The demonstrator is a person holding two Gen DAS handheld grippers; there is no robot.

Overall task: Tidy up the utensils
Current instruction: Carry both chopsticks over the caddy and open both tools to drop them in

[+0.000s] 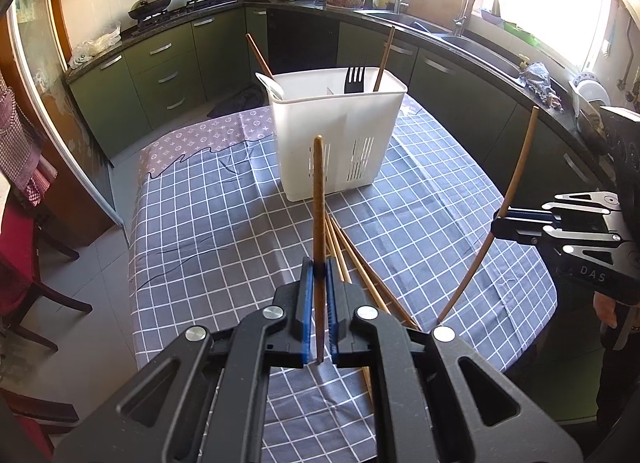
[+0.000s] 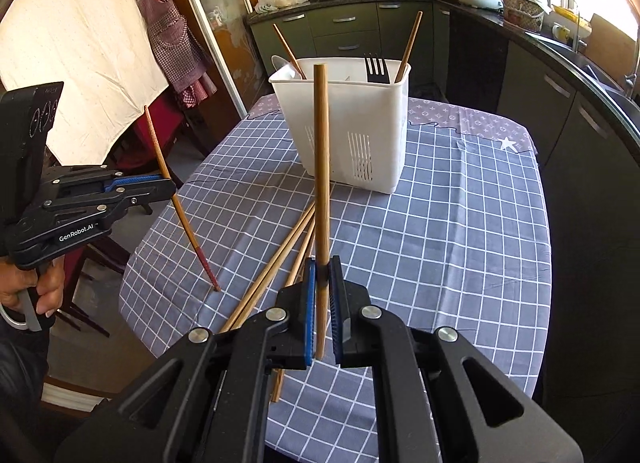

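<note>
The left gripper (image 1: 319, 269) pinches a red-tipped chopstick (image 2: 182, 205) between its fingers, tip touching the bench (image 2: 460, 243) near its left edge. The right gripper (image 2: 321, 269) pinches a plain chopstick (image 2: 321, 151) upright. Loose chopsticks (image 2: 276, 263) lie between them. The white caddy (image 2: 352, 131) stands toward the far edge, holding a black fork (image 2: 377, 69), a spoon (image 2: 285, 67) and two chopsticks.
</note>
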